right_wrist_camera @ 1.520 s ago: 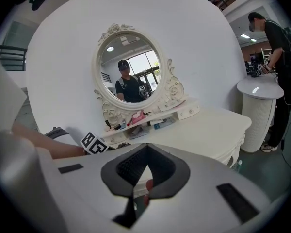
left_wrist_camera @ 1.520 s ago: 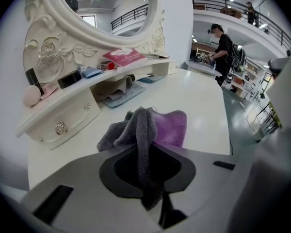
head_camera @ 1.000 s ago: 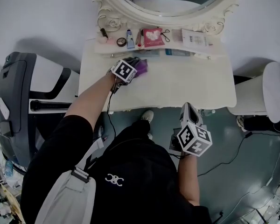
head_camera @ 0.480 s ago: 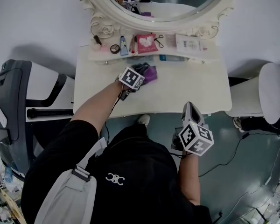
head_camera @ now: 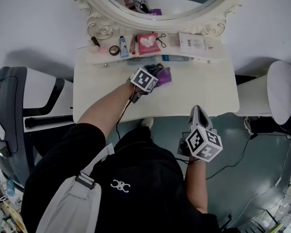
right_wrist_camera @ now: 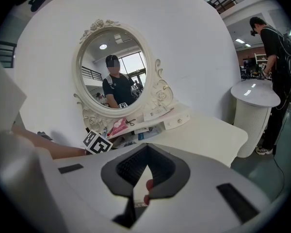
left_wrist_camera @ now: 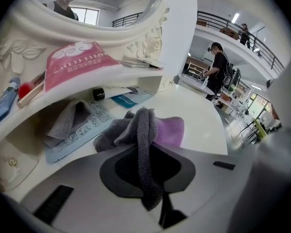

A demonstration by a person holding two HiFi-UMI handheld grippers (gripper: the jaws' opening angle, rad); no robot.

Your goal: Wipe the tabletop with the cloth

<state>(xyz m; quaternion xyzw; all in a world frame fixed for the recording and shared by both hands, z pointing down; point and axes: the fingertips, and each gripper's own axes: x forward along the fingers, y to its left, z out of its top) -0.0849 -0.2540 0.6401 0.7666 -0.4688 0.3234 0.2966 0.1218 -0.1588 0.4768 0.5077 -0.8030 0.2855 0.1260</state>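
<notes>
The grey and purple cloth (head_camera: 165,75) is clamped between the jaws of the left gripper (head_camera: 154,73) and lies bunched on the white tabletop (head_camera: 203,89), just in front of the low shelf (head_camera: 214,57) under the mirror. The right gripper (head_camera: 196,114) is held off the table's front edge, its jaws closed on nothing. Were the stroke carried further back, the printed leaflet (left_wrist_camera: 82,130) beneath the shelf could be snagged and dragged, and with the cloth so bunched, strips of the surface may be missed.

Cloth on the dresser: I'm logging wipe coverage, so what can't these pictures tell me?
- Head view: the left gripper covers most of the cloth, hiding its contact with the tabletop.
- Left gripper view: the cloth's bunched folds hide its underside.
- Right gripper view: the cloth is too small to find.
</notes>
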